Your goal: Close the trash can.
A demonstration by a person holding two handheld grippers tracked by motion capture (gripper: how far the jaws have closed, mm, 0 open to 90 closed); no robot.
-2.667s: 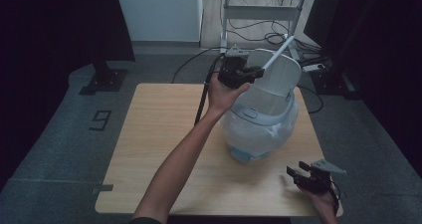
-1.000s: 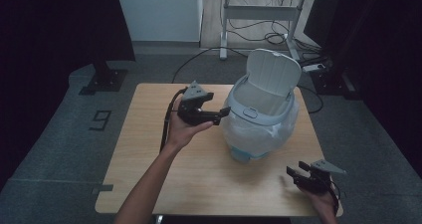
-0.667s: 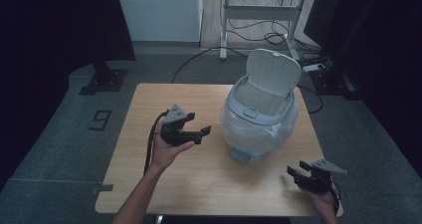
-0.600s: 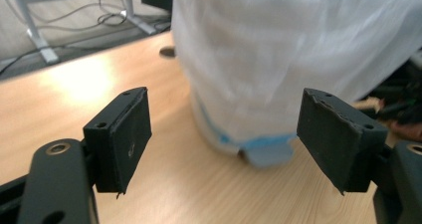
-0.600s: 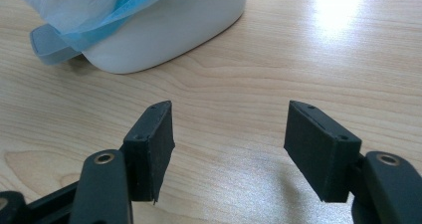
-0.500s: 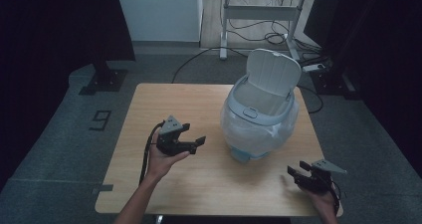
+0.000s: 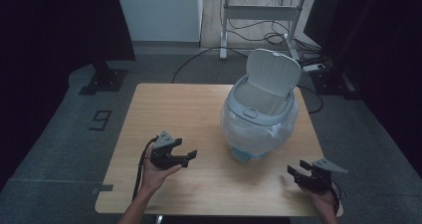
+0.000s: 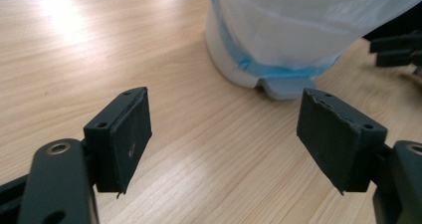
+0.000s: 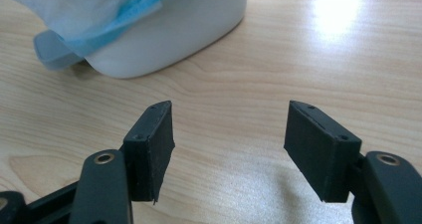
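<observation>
The bin (image 7: 259, 117) stands upright on the right half of the desk (image 7: 189, 109), its lid (image 7: 272, 72) tipped up and back, and a thin clear bag (image 7: 254, 129) drapes over its rim and down its sides. A blue band of the bag's hem shows low on the bin in the left gripper view (image 8: 278, 67) and in the right gripper view (image 9: 124, 25).

The left tool (image 7: 188, 156) is held in the left hand (image 7: 157, 174) over the near left part of the desk, forearm coming up from the bottom edge, jaws pointing right toward the bin's base. Its jaws stand wide apart with only bare wood between them. The bin lies near it, ahead and to its right, not touching.

The right tool (image 7: 294, 172) sits in the right hand (image 7: 323, 204) at the near right corner of the desk, jaws pointing left, also spread wide and holding nothing. The bin is ahead of it and to its left, apart from it.

The high view gives the raised lid and the bin's open mouth. The left gripper view (image 8: 224, 134) shows the bin's foot and, at its right edge, the other tool's black jaws. The right gripper view (image 9: 229, 144) shows the white base close up and a bright glare patch (image 9: 338, 7) on the wood.
</observation>
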